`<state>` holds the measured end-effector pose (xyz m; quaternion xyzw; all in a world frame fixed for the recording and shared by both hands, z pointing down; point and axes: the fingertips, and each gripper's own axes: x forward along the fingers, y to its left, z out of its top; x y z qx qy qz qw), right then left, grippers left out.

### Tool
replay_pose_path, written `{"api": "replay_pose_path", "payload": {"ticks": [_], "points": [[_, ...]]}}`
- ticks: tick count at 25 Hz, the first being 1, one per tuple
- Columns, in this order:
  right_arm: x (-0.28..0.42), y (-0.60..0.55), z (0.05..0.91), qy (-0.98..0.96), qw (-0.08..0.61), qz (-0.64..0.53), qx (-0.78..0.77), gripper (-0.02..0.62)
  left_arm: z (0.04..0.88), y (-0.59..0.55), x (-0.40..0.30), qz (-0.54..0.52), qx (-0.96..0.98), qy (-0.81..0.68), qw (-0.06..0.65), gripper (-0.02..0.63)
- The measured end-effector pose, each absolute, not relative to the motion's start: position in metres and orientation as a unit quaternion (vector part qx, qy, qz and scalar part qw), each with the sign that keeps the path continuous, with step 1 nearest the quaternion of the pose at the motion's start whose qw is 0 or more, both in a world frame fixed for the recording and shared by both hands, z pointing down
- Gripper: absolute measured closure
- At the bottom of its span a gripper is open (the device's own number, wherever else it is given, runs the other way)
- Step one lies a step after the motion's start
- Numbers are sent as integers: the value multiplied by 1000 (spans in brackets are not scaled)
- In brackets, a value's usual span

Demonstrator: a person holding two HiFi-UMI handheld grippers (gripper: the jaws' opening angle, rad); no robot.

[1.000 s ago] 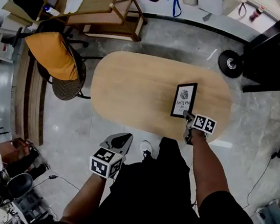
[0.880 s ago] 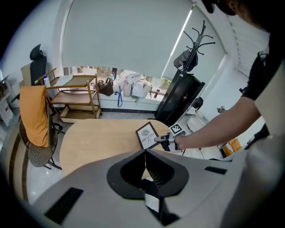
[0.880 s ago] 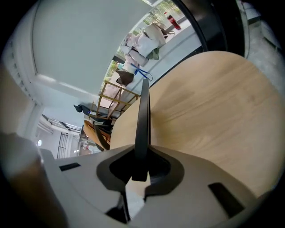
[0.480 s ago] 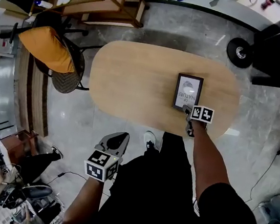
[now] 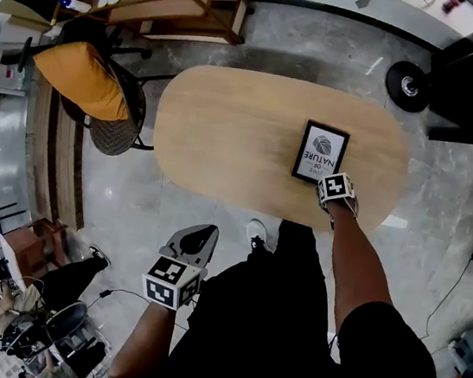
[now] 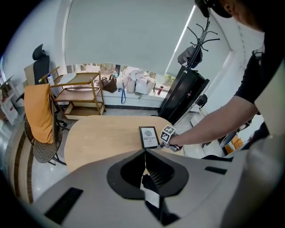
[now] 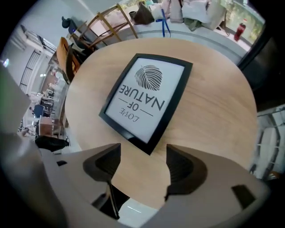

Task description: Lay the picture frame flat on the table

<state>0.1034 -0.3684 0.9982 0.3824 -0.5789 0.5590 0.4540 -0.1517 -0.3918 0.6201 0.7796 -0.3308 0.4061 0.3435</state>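
On the table's right end, frame flat and face up, my right gripper over the table's near edge, jaws just sprung wide, empty, left gripper off the table, pinched together.

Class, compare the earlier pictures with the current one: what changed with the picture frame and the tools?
The right tool has just been opening its jaws, releasing the picture frame; it tipped down flat on the table, its corner at their gap, ungripped. The left tool stayed shut, off the table.
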Motion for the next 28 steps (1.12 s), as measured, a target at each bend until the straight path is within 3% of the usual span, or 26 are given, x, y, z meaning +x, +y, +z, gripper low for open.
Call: {"api": "replay_pose_path", "payload": {"ticks": [7, 11, 12, 14, 16, 22, 28], "points": [[100, -357, 970, -580, 434, 552, 413, 303, 613, -386, -151, 397, 801, -304, 329, 601], [85, -355, 921, -589, 344, 579, 447, 305, 600, -379, -145, 377, 827, -279, 309, 601], [79, -358, 903, -592, 306, 585, 462, 324, 596, -376, -146, 372, 833, -275, 302, 601], [67, -364, 858, -608, 223, 582, 491, 515, 589, -369, -150, 362, 844, -269, 291, 601], [53, -366, 802, -635, 146, 565, 507, 576, 579, -361, -154, 348, 853, -265, 286, 601], [8, -325, 629, -710, 18, 475, 519, 594, 538, -325, -159, 298, 890, -235, 253, 601], [-20, -256, 514, -754, -27, 390, 528, 594, 502, -286, -160, 260, 915, -208, 230, 601]]}}
